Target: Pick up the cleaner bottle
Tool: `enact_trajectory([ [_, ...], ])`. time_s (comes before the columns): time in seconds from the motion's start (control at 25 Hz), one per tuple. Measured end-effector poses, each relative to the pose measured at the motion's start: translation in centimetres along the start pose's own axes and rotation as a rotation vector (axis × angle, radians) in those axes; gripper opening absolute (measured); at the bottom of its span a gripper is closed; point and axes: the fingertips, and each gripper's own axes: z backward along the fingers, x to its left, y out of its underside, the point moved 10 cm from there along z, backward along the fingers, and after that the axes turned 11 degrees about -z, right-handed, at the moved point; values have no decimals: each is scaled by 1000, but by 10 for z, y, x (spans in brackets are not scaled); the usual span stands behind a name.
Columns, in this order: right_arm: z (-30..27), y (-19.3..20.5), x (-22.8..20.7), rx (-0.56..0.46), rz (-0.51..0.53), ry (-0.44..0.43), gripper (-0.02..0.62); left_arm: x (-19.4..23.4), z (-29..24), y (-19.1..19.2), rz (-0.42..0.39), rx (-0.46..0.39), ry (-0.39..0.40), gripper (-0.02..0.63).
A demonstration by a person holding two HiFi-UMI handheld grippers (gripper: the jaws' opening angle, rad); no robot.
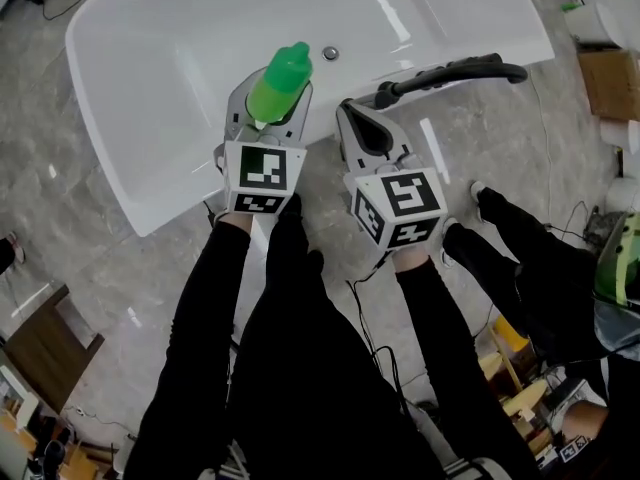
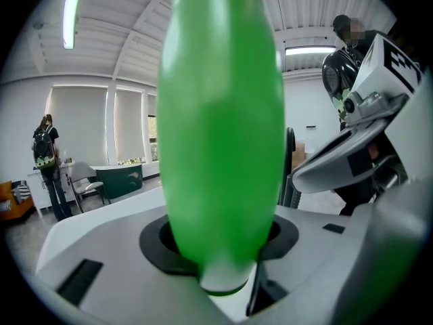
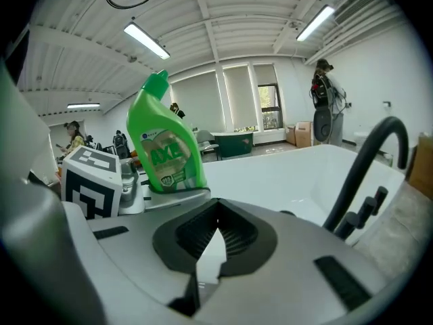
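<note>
The left gripper [image 1: 272,103] is clamping the cleaner bottle [image 1: 279,81] around its lower body, both grey plastic jaws pressing on the sides. The bottle is showing as smooth, glossy green plastic, rounded and swelling in the middle, with a paler band at the foot and a printed label on one face. It is standing upright in the grip, its long axis running up and down, and its bent neck and cap [image 3: 157,80] are tipping over to one side at the top. It is hanging in the air beside the near rim of the bathtub [image 1: 130,118], touching neither tub nor floor.

The right gripper [image 1: 347,110] is sitting just beside it with its ribbed black pads closed tip to tip and gripping nothing.

The bathtub is gleaming white and smooth, with a curved black tap [image 1: 455,71] arching over its edge. The floor [image 1: 120,268] is lying in grey, marbled stone slabs. The room is looking wide and white, with strip lights [image 3: 145,40] glowing under a ribbed ceiling and blinds covering tall windows.
</note>
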Motion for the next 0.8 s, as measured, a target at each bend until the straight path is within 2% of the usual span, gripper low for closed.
enact_trajectory([
  [0.8, -21, -78, 33, -81, 128, -44, 2, 63, 60, -34, 11, 5, -107, 201],
])
